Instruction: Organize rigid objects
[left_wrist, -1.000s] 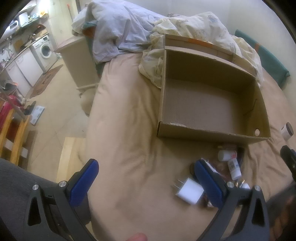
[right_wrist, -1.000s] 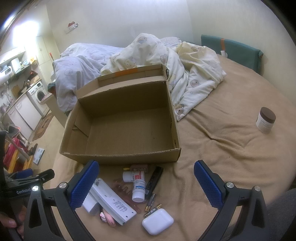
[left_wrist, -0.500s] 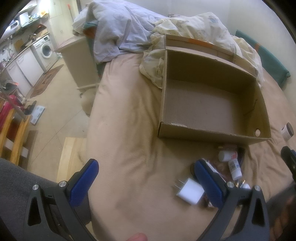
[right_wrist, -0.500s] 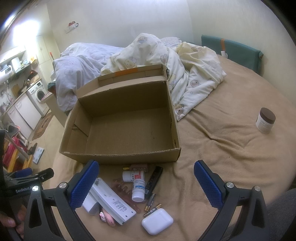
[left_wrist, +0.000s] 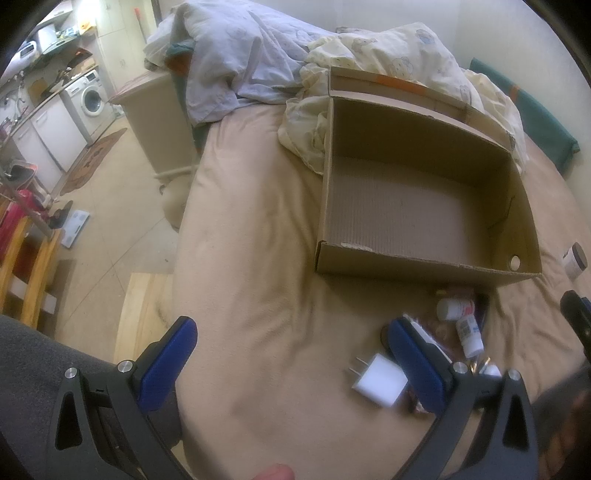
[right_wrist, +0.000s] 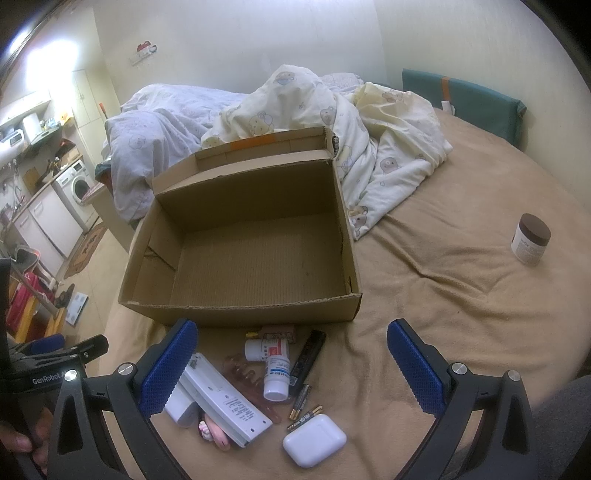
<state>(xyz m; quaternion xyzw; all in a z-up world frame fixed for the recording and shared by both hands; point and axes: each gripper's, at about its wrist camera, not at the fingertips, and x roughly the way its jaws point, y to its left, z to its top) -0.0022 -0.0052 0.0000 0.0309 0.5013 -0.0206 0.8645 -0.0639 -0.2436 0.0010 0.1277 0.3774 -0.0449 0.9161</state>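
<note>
The box (right_wrist: 255, 254) sits open and bare on the bed (right_wrist: 461, 302), its back flap against the rumpled duvet (right_wrist: 369, 147). Just in front of its near wall lies my clutter: a white remote (right_wrist: 225, 402) with small print I can't read, two white pill bottles (right_wrist: 271, 360) with red-and-blue labels too small to make out, a black stick (right_wrist: 308, 354), loose batteries (right_wrist: 303, 404), an earbud case (right_wrist: 314, 439) and a white charger (left_wrist: 380, 378) with its prongs pointing away from the box. Well to the right of the box stands a brown-lidded jar (right_wrist: 530, 240); its label is illegible.

My right hand-held gripper (right_wrist: 291, 365) hangs over the clutter, jaws spread wide, holding nothing. My left hand-held gripper (left_wrist: 291, 363), marked "GenRobot" on its side, hovers left of the clutter, likewise wide open and empty, my hand (right_wrist: 22, 439) wrapped on its grip.
</note>
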